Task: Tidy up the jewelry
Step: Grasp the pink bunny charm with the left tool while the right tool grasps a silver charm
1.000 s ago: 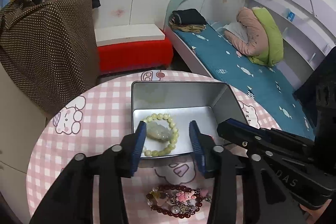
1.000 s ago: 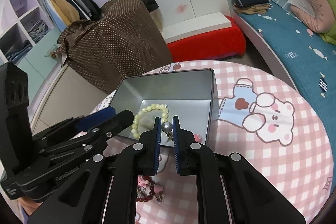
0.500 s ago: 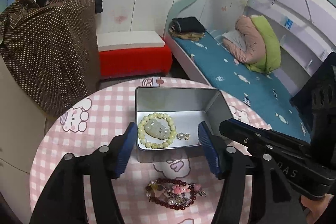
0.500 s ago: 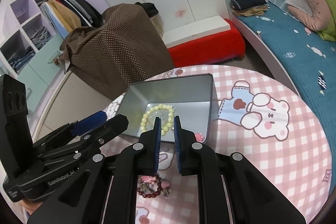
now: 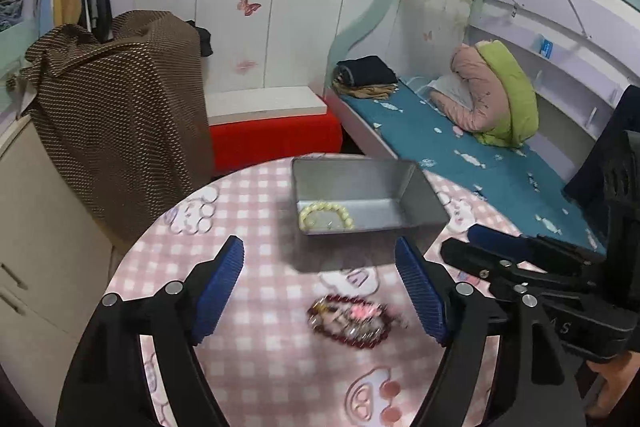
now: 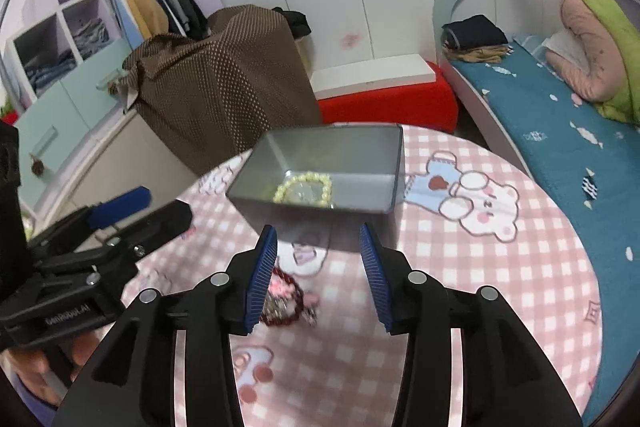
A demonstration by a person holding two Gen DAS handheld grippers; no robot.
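A grey metal tin (image 5: 416, 195) (image 6: 376, 151) stands open on the round pink checked table (image 5: 256, 367) (image 6: 500, 287). A pale green bead bracelet (image 5: 326, 215) (image 6: 304, 189) lies inside it. A dark red bead bracelet with charms (image 5: 352, 321) (image 6: 286, 301) lies on the table in front of the tin. My left gripper (image 5: 320, 291) is open and empty, above the red bracelet. My right gripper (image 6: 318, 275) is open and empty, just right of that bracelet; its left finger hides part of it.
A brown dotted cloth bundle (image 5: 120, 107) sits on a cabinet left of the table. A red bench (image 5: 276, 139) and a bed with a teal sheet (image 5: 460, 155) lie behind. The table edge curves close on the left and right.
Both grippers pulled back and up from the tin. The right gripper, shut on a small pearl piece a second ago, is open and empty. The left jaws spread wider.
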